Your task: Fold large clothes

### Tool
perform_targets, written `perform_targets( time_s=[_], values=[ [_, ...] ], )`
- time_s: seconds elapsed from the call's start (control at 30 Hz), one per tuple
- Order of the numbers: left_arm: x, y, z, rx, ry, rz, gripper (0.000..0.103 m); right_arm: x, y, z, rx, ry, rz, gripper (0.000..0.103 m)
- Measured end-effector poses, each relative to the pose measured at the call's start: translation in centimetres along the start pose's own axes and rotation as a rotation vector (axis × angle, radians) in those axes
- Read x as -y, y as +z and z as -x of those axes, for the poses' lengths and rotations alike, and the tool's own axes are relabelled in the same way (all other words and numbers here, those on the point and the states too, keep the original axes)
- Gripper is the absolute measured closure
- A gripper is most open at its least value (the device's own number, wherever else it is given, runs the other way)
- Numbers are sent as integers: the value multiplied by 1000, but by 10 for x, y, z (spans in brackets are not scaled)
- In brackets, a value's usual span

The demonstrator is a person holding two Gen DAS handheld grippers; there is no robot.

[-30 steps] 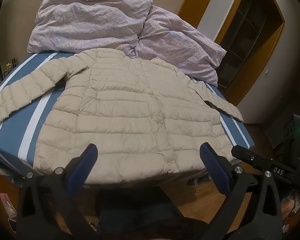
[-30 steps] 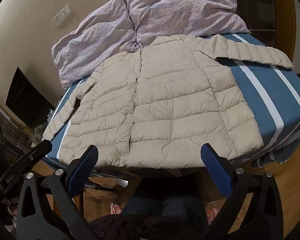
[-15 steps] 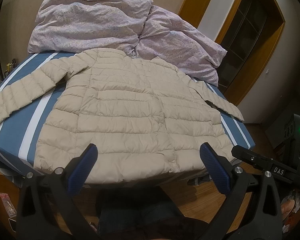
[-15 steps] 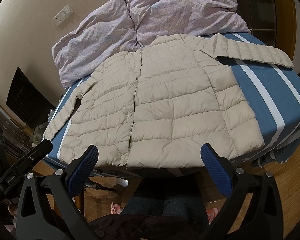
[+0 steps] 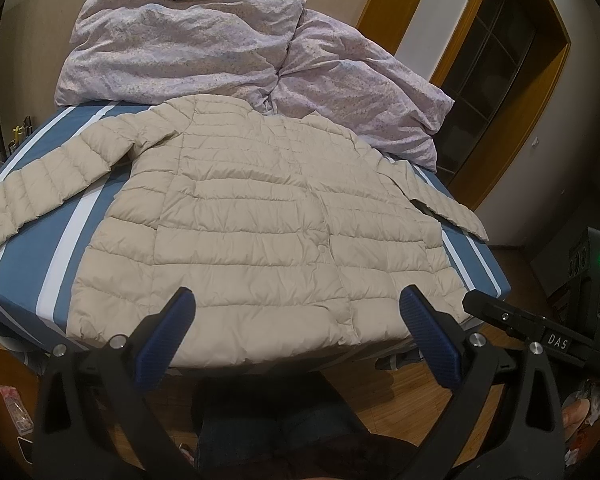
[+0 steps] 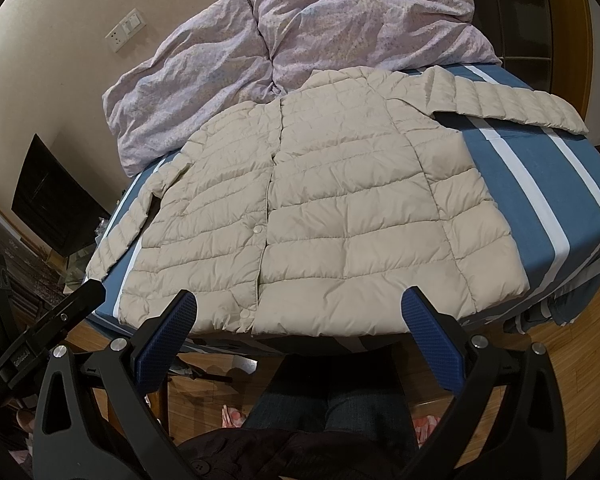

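A beige quilted puffer jacket (image 5: pixel 260 216) (image 6: pixel 332 204) lies flat and front-up on a blue bed with white stripes (image 5: pixel 16 256) (image 6: pixel 540 184). Both sleeves are spread out sideways, and the hem runs along the near edge of the bed. My left gripper (image 5: pixel 298 320) hangs open just short of the hem, holding nothing. My right gripper (image 6: pixel 300 320) is also open and empty, above the hem near the snap placket. Each gripper's body shows at the edge of the other's view.
A crumpled lilac duvet (image 5: pixel 228 48) (image 6: pixel 340 20) is piled at the head of the bed against the wall. A person's legs in dark trousers (image 6: pixel 332 408) stand at the foot of the bed on a wooden floor. A dark doorway (image 5: pixel 496 68) lies to the right.
Both views have crept very slightly forward and down towards the jacket's hem. The jacket has not moved and both grippers stay open.
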State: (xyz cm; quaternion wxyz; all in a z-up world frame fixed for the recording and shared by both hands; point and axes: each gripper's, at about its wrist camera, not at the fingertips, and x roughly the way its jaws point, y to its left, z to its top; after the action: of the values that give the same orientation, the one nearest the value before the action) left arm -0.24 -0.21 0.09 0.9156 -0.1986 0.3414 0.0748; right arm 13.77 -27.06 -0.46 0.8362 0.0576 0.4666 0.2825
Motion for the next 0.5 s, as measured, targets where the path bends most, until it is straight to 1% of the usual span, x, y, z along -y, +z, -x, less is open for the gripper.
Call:
perform_targets(
  time_s=[0.5],
  values=[
    [-1, 1, -2, -3, 2, 1, 2, 1, 0, 0, -1, 1, -2, 1]
  ],
)
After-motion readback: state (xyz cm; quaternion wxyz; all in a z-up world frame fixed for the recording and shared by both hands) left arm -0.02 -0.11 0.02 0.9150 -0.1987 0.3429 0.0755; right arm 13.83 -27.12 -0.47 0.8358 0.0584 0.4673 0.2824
